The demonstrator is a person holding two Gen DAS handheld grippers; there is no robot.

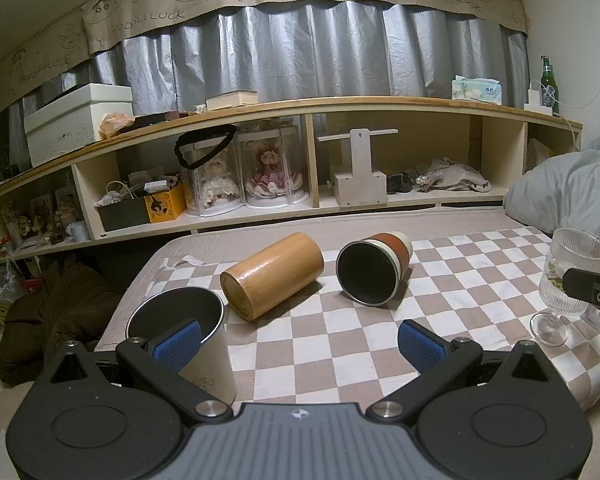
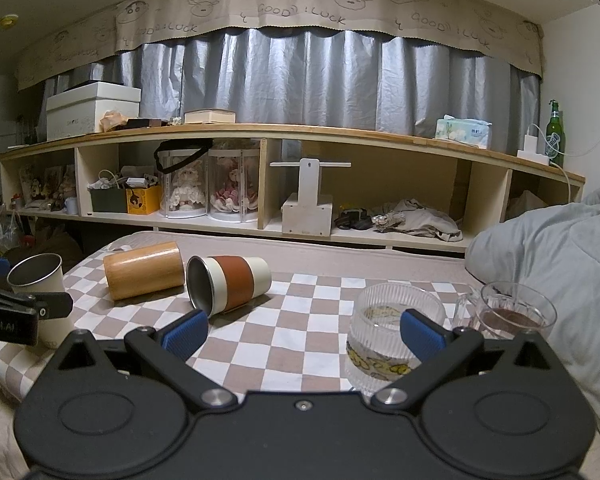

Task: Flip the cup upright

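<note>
Left hand-held gripper [image 1: 298, 340]: jaws spread wide, nothing between them. Its left blue pad [image 1: 178, 342] overlaps the white metal cup [image 1: 180, 322] in view; contact cannot be told. That cup stands upright at the near left corner of the checkered cloth [image 1: 340, 340], mouth up, dark inside, contents not visible.

Right hand-held gripper [image 2: 303, 334]: jaws also wide apart, holding nothing. Right pad [image 2: 422, 338] sits in front of the ribbed glass [image 2: 396, 328]; whether it touches is unclear. Ribbed glass is upright on a stem, clear, with a yellow printed band; nothing seen in it. Just right of it, a clear glass mug [image 2: 512, 314], upright, with a brown layer inside.

Two cups lie on their sides, mid-cloth, far of both grippers. Bamboo cup [image 1: 272, 274]: closed base points near-left in the left wrist view. Just to its right, apart from it, the orange-banded cup [image 1: 374, 268]: cream body, orange-brown sleeve, dark metal interior, open mouth facing near. In the right wrist view this orange-banded cup [image 2: 230, 284] lies just beyond the left pad [image 2: 186, 334], mouth toward the near left, not between the jaws.

Cloth covers what looks like a bed rather than a desk; grey duvet [image 2: 560, 264] at right. Low wooden shelf [image 1: 300, 152] at far side.
</note>
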